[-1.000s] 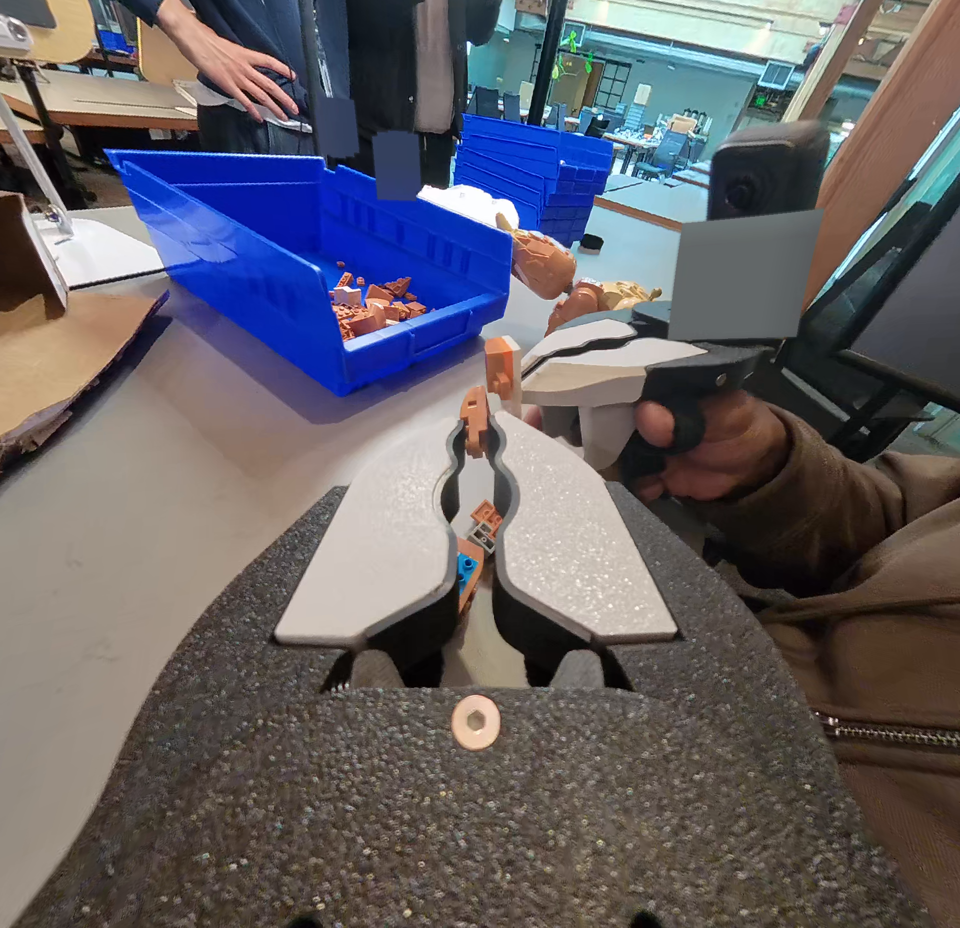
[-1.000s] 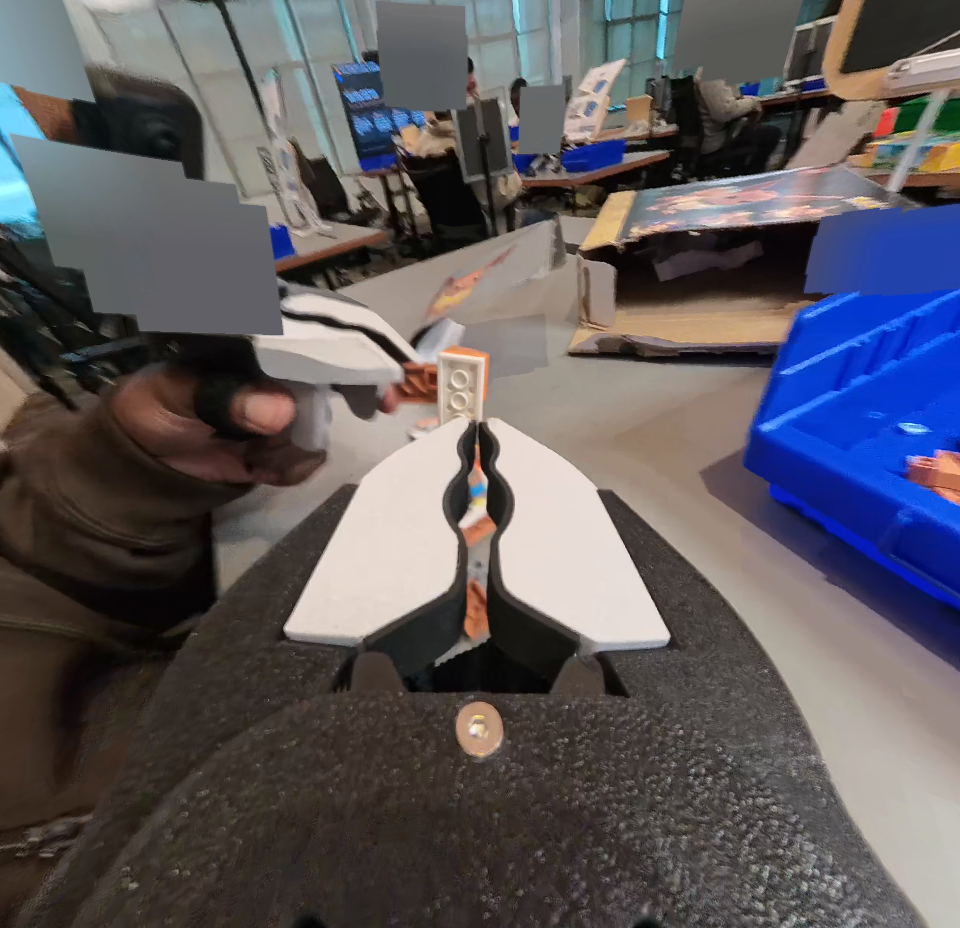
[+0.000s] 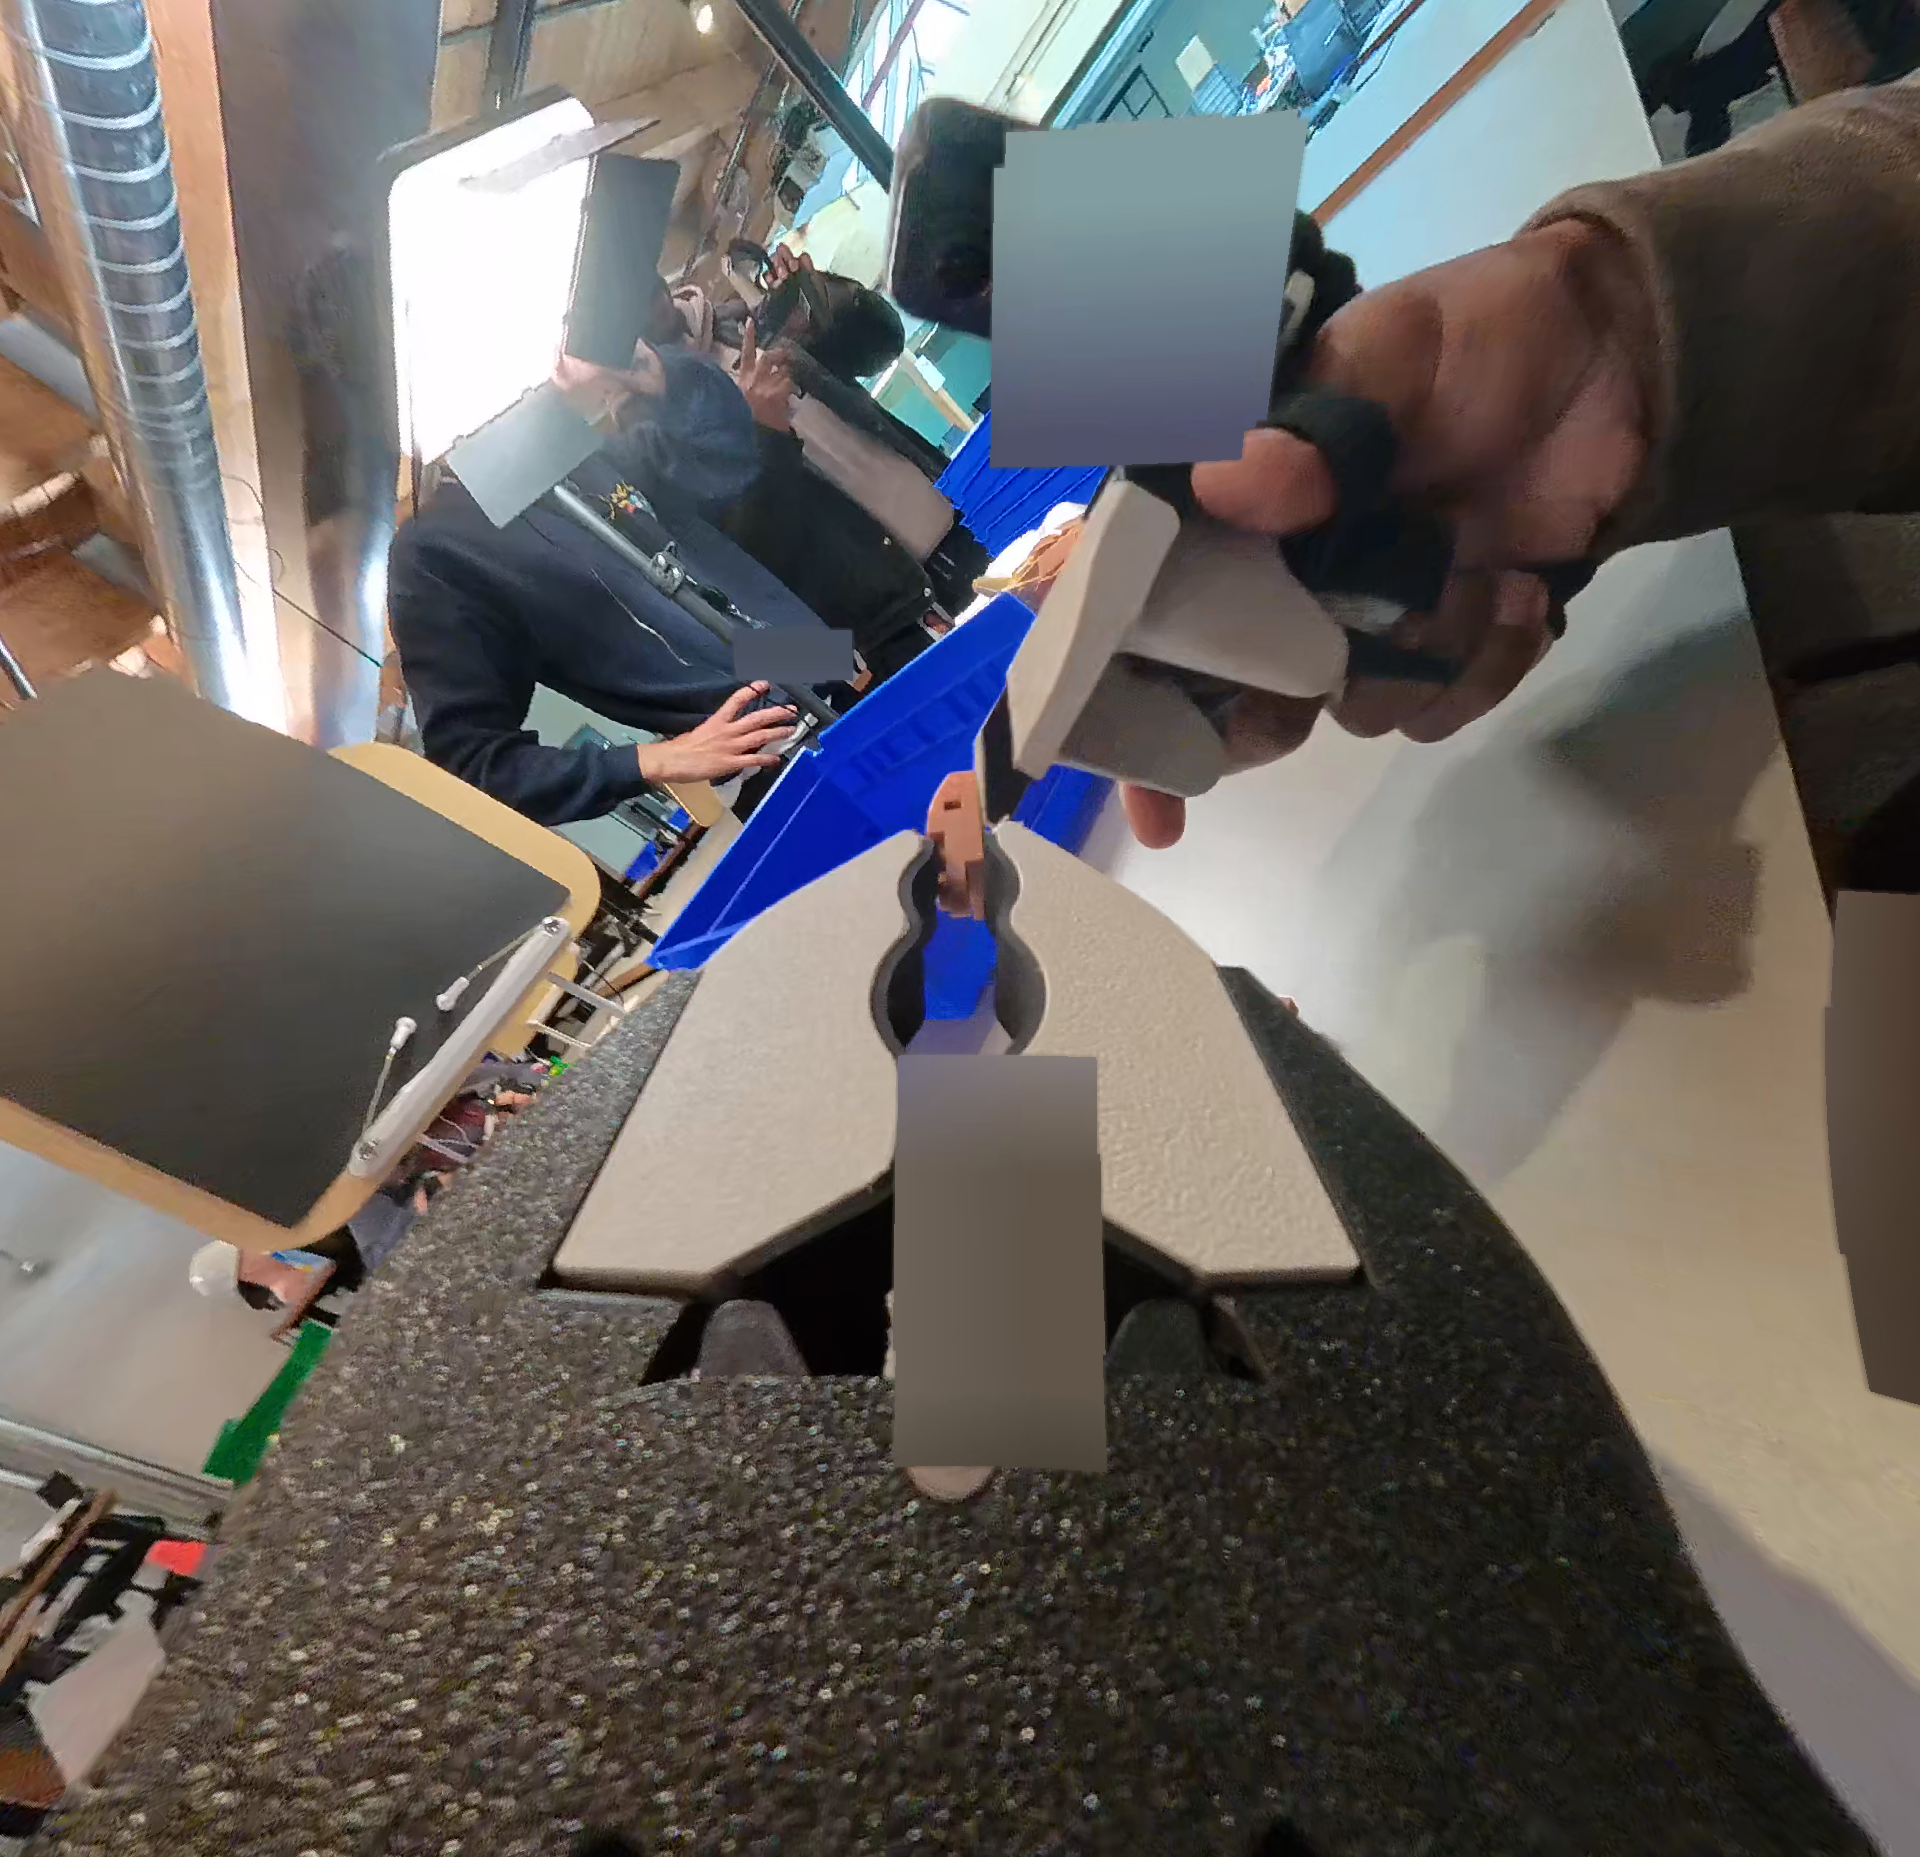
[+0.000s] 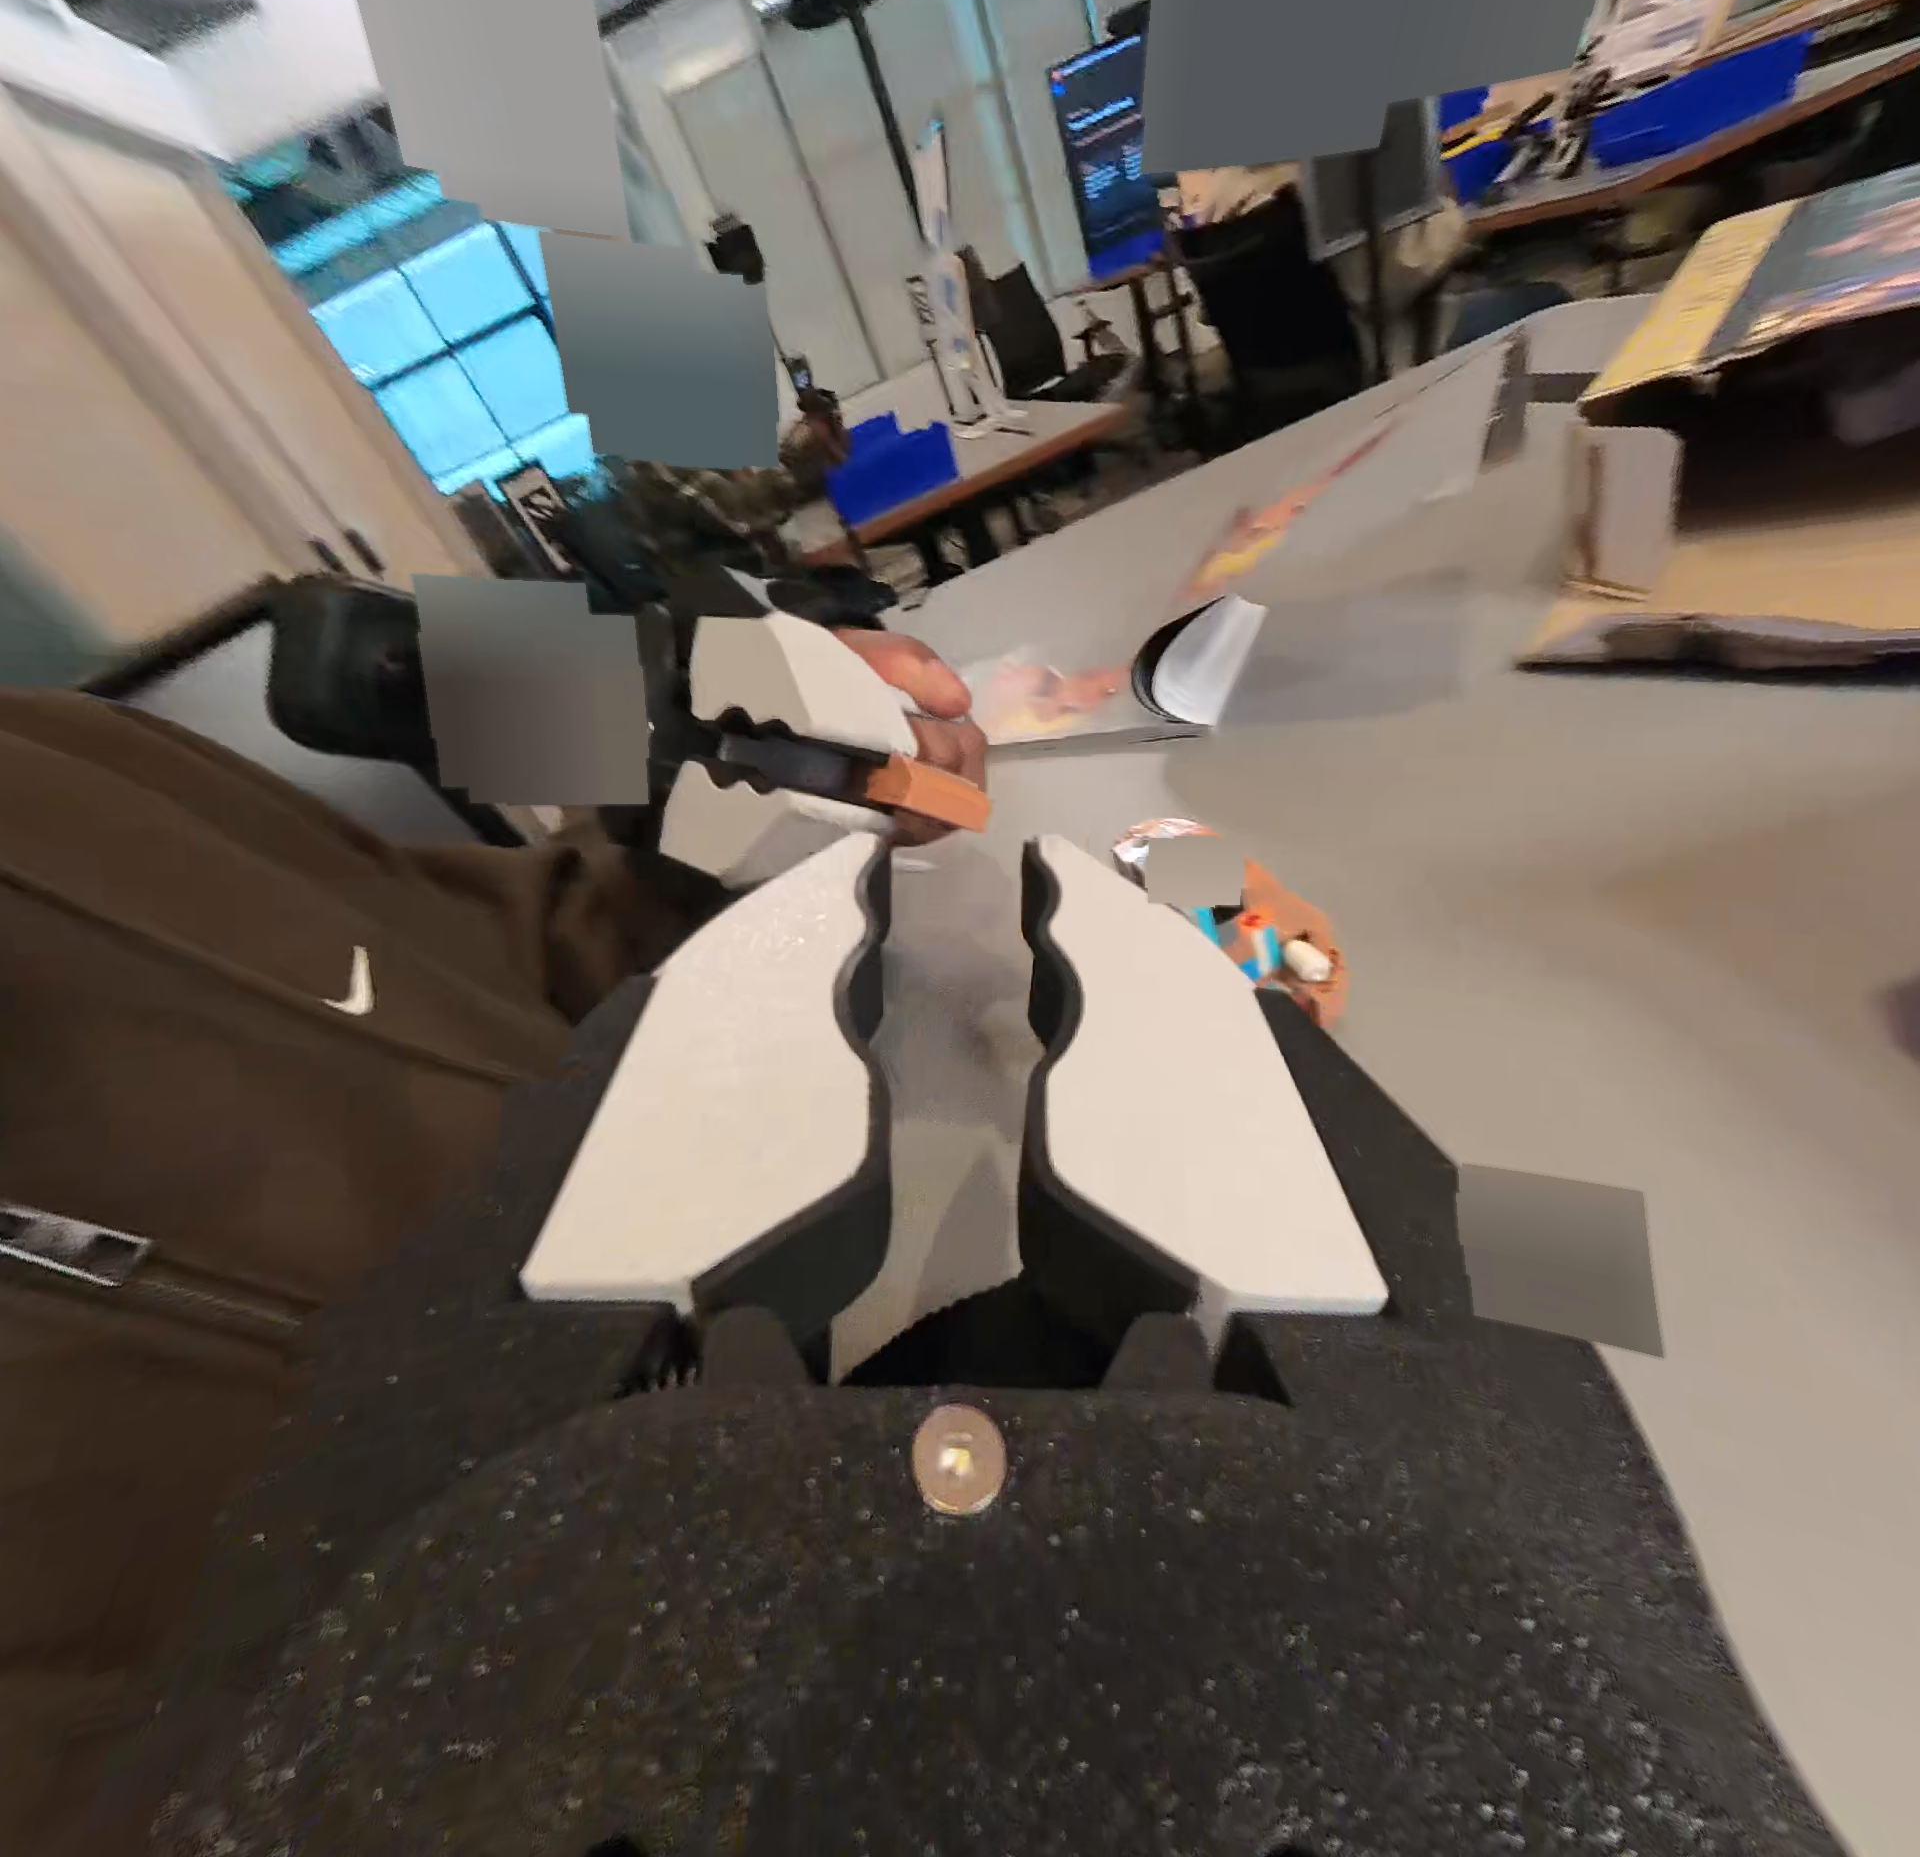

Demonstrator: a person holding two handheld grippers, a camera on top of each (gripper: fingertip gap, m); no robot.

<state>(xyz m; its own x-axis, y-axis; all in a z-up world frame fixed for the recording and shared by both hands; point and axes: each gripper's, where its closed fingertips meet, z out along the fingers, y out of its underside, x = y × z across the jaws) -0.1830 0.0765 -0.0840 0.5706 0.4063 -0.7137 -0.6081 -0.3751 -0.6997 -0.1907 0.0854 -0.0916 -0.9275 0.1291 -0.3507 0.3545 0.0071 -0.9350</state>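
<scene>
Orange-brown plastic is what my left gripper (image 3: 961, 851) has hold of: a small brick piece (image 3: 958, 839) pinched right at the tips, the two grey fingers closed on it with only its thickness between them. In my left wrist view the piece stands out forward past the fingertips, its long axis running along the fingers and pointing away from the tool. From my right wrist view the same piece (image 4: 928, 791) shows as a flat orange slab whose long axis continues straight out of the left gripper (image 4: 894, 768), its free end aimed toward the gap in front of my right gripper's tips.

My right gripper (image 4: 956, 857) holds nothing; its fingers stand parted with a clear gap, and grey table (image 4: 1558, 924) shows between them. Its left fingertip is just beside the orange piece, though I cannot tell whether they touch. In the left wrist view the right gripper (image 3: 1023, 758) sits just ahead and to the right of my left tips, close to the piece's far end.

Just to the right of my right fingers lies a small heap of brick parts (image 4: 1273, 940) on the table. A blue bin (image 3: 883, 799) lies beyond my left tips.
</scene>
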